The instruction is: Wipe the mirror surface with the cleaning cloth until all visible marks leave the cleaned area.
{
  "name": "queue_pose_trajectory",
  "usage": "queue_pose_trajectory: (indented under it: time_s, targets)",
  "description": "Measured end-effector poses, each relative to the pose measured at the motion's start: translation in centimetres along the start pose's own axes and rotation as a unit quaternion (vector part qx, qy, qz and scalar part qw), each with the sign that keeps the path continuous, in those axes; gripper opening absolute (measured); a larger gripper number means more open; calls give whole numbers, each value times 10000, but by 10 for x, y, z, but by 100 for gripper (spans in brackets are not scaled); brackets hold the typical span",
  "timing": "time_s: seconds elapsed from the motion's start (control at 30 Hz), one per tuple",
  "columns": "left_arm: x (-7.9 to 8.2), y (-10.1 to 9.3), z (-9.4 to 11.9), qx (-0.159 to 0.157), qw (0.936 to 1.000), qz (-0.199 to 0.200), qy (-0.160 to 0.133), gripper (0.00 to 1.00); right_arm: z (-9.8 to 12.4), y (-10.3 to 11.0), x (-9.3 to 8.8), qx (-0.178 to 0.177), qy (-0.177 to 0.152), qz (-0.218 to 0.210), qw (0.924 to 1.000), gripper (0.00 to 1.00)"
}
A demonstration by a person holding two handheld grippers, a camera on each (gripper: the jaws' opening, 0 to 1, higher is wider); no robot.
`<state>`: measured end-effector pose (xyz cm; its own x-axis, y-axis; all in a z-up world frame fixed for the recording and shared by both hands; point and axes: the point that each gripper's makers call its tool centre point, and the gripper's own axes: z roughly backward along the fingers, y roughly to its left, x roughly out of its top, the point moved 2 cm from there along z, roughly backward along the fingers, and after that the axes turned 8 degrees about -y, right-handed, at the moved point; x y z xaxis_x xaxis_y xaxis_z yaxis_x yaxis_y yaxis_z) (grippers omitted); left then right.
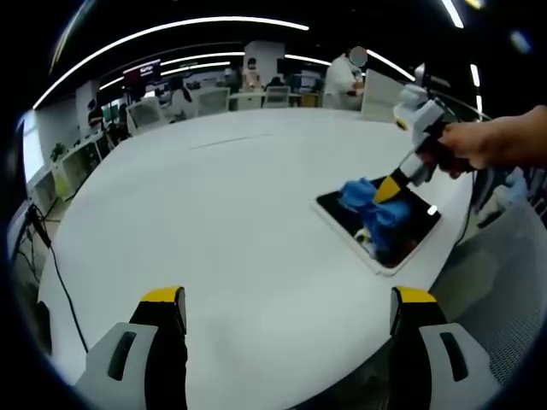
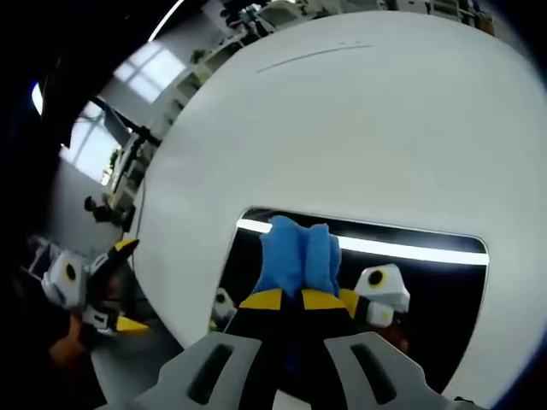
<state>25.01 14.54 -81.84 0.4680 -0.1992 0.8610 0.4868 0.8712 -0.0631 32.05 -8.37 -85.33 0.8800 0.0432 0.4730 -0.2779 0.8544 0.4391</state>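
My right gripper [image 2: 291,299] is clamped on the blue cleaning cloth [image 2: 297,254], its yellow-tipped jaws nearly together with the bunched fabric pinched between them. The cloth is pressed down on the mirror [image 2: 427,290], close to the mirror's far long edge, and spills forward past my fingertips onto the dark glass. The mirror is a flat rectangle with a pale frame, lying on the big white table [image 2: 359,128]; its surface reflects a bright ceiling light strip along that far edge and a white-and-yellow piece of my own gripper just right of the cloth.

In the left gripper view, the mirror [image 1: 410,231] lies near the table's right-hand edge, and the right gripper [image 1: 389,190] comes down onto it at a slant from my hand [image 1: 496,141], the blue cloth [image 1: 372,209] heaped over the middle of the glass (I cannot make out any marks on the mirror from here).

My left gripper [image 1: 286,312] hangs well away from the mirror, above the near rim of the table [image 1: 239,213], jaws spread wide with nothing between them. In the right gripper view it shows beyond the table's edge, to the left of the mirror [image 2: 111,290].

Far beyond the mirror, past the table's far side, are office chairs [image 1: 209,100], desks and a few people [image 1: 346,81].
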Motion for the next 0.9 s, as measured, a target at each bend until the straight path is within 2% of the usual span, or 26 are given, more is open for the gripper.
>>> queue_pose_trajectory:
  time_s: [0.9]
  targets:
    - [3,5,3,145,9998,-105,-43,99,38,-65,-2,-247,-106,-193,9995,0]
